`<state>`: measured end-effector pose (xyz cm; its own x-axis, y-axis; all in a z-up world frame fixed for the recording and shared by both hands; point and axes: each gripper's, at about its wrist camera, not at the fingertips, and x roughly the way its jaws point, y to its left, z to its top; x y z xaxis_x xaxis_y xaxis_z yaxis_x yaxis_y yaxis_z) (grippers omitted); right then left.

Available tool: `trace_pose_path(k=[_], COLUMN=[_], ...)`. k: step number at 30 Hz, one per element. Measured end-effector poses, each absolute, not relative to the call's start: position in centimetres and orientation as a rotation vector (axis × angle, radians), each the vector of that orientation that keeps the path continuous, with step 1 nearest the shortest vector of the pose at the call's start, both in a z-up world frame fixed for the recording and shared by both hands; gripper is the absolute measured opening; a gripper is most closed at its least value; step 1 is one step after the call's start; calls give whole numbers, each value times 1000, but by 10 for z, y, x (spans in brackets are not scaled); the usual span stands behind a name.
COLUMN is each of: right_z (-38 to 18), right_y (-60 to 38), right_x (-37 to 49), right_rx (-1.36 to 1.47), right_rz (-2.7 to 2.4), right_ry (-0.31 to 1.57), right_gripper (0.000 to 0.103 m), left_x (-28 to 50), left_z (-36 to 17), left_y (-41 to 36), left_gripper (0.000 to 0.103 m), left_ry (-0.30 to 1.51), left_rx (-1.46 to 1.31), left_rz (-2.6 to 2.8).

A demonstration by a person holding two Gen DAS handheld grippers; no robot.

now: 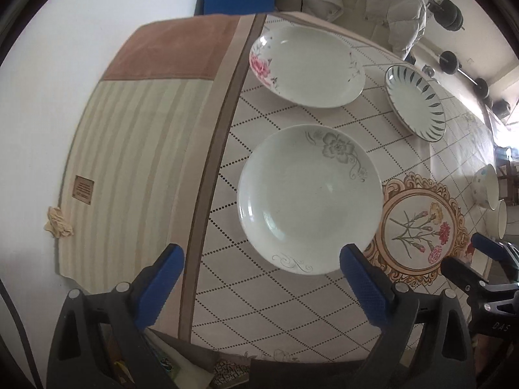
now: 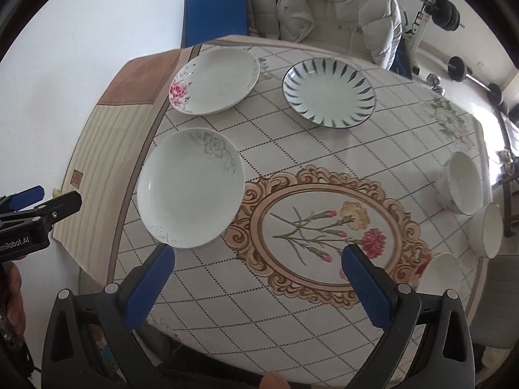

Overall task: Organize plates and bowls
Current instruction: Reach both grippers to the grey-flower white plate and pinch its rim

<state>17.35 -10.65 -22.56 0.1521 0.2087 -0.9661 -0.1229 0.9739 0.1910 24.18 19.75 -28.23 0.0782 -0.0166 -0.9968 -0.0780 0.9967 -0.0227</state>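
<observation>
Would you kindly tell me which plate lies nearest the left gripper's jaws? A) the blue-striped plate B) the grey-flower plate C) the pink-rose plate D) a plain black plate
B: the grey-flower plate sits just beyond the open left gripper, ahead of the other two plates.

Puffy white jacket (image 2: 340, 9), barbell weights (image 2: 459, 68)

Soft daylight is thrown in from the right, where the window (image 2: 506, 129) is blown out white. Glare is picked up on the grey-flowered plate (image 1: 309, 199). Shadows are kept faint. Straight edges are bent by the fisheye, corners are blacked out, and focus is slightly soft.
</observation>
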Motion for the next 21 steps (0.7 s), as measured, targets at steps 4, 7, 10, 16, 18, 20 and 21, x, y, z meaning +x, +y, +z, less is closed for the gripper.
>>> trace_pose_path(k=[4, 7, 10, 16, 18, 20, 21], right_z=[-288, -327, -358, -401, -402, -405, -409], right_y=[-88, -87, -85, -81, -77, -71, -68], right_x=[217, 240, 257, 264, 264, 266, 266], right_rx=[215, 325, 370, 459, 453, 472, 469], right_rz=[238, 211, 183, 208, 228, 285, 292], right_ry=[1539, 1623, 1673, 1775, 1765, 1776, 1786], right_gripper=[103, 103, 101, 70, 65, 48, 41], left_x=[279, 300, 310, 307, 305, 304, 303], left_z=[-340, -375, -401, -426, -425, -425, -425], left_y=[220, 225, 221, 210, 207, 203, 202], left_gripper=[87, 78, 59, 31, 31, 30, 30], left_ry=[1616, 1685, 1734, 1800, 1788, 1776, 1773], left_rx=[-137, -133, -113, -130, -130, -132, -129], left_rz=[-15, -56, -102, -195, -202, -201, -199])
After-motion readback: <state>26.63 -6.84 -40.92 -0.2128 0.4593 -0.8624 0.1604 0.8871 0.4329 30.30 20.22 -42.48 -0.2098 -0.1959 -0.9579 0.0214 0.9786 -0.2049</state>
